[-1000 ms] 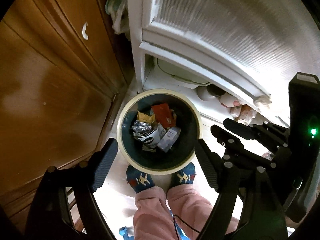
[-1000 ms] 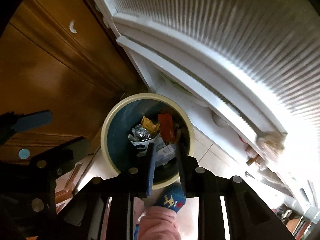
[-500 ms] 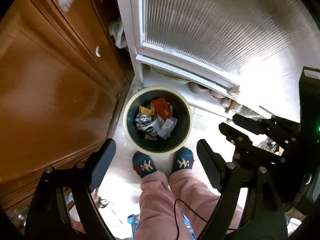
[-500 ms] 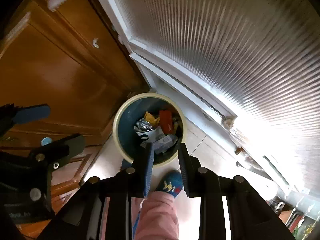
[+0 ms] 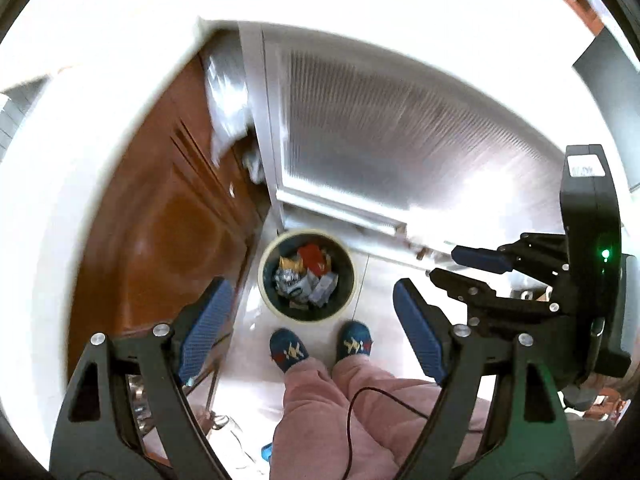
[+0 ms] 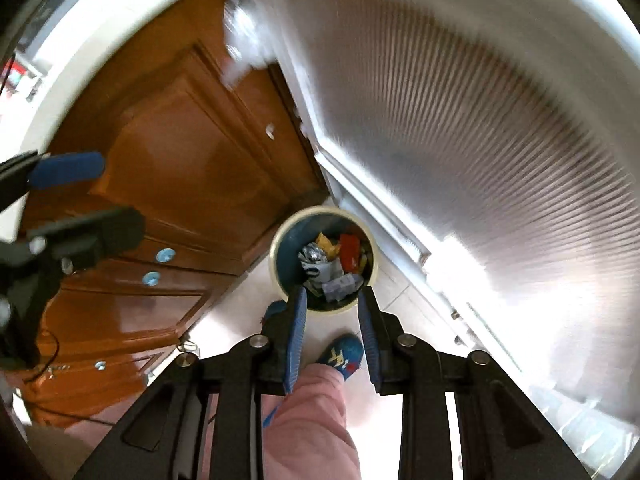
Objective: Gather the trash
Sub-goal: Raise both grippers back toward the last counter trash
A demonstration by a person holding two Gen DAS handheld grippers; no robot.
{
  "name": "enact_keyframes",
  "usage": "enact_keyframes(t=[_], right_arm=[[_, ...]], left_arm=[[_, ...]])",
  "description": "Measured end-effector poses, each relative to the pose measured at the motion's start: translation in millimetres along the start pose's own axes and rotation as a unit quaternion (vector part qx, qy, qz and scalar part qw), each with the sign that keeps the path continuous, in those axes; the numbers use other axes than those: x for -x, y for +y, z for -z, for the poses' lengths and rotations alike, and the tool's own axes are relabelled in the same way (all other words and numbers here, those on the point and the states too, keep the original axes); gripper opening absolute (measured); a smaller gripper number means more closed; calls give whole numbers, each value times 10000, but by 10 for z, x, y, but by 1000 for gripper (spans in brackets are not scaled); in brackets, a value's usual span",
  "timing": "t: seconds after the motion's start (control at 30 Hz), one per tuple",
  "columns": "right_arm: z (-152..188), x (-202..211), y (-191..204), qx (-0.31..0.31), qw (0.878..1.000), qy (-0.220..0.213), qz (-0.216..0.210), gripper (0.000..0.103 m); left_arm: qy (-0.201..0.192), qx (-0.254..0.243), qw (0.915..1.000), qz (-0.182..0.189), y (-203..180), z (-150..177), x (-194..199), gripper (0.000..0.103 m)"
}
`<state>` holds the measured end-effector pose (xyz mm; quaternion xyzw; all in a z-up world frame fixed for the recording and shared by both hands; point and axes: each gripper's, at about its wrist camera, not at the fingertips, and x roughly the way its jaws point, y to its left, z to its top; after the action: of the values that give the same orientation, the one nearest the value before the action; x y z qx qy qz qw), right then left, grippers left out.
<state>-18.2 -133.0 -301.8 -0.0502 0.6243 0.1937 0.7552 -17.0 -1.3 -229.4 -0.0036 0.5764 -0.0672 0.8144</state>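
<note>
A round bin with a cream rim [image 5: 267,300] [image 6: 275,268] stands on the pale floor far below both grippers. It holds trash [image 5: 306,276] [image 6: 334,266]: crumpled foil, a red wrapper, a yellow packet and white cartons. My left gripper [image 5: 309,286] points steeply down over the bin and is wide open, with nothing between its blue pads. My right gripper [image 6: 332,294] also points down, its jaws narrowly apart and empty. Each gripper shows at the side of the other's view: the right gripper [image 5: 466,270] and the left gripper [image 6: 84,196].
A person's feet in blue patterned socks [image 5: 289,350] and pink trouser legs [image 5: 320,408] stand just before the bin. Brown wooden cabinets [image 6: 180,168] rise at the left under a white countertop edge [image 5: 60,184]. A white ribbed-glass door [image 5: 380,140] is behind the bin. A thin black cable [image 5: 360,400] crosses the legs.
Both grippers have risen well above the bin, which now looks smaller and farther below. The countertop edge has come into view. The right jaws have spread slightly.
</note>
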Motion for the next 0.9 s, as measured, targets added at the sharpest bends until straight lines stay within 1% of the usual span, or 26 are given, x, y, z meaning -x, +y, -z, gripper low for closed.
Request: enact_keyframes(t=[0.07, 0.13, 0.23, 0.3, 0.37, 0.47, 0.6, 0.7, 0.83, 0.9], right_arm=[[-61, 285, 44, 136, 9997, -200, -12, 28], [-118, 536, 95, 258, 9988, -421, -13, 33], [-228, 969, 175, 436, 9959, -789, -79, 35], [-299, 1240, 210, 548, 9937, -976, -79, 35], [-385, 1505, 239, 634, 9909, -1177, -127, 35], [-541, 1950, 257, 755, 9860, -1469, -207, 35], [-764, 2624, 246, 972, 9756, -1963, -150, 35], [-901, 3088, 196, 1075, 9668, -2315, -122, 38], [-1152, 3624, 32, 1051, 9560, -2739, -76, 49], [-1279, 3827, -34, 971, 9528, -2875, -60, 52]], left_arm=[[-222, 36, 9997, 7, 20, -75, 293, 81], [-496, 13, 9987, -100, 37, -170, 608, 81], [-826, -6, 9963, -218, 33, -279, 1006, 81], [-999, -21, 9946, -270, 15, -355, 1239, 81], [-1092, -58, 9936, -297, -4, -442, 1438, 81], [-1285, -191, 9906, -417, -93, -573, 1793, 81], [-1581, -488, 9842, -636, -194, -815, 2310, 81], [-1735, -629, 9798, -773, -238, -1032, 2684, 81], [-1918, -691, 9746, -931, -245, -1383, 3051, 81], [-1982, -690, 9731, -945, -262, -1568, 3200, 81]])
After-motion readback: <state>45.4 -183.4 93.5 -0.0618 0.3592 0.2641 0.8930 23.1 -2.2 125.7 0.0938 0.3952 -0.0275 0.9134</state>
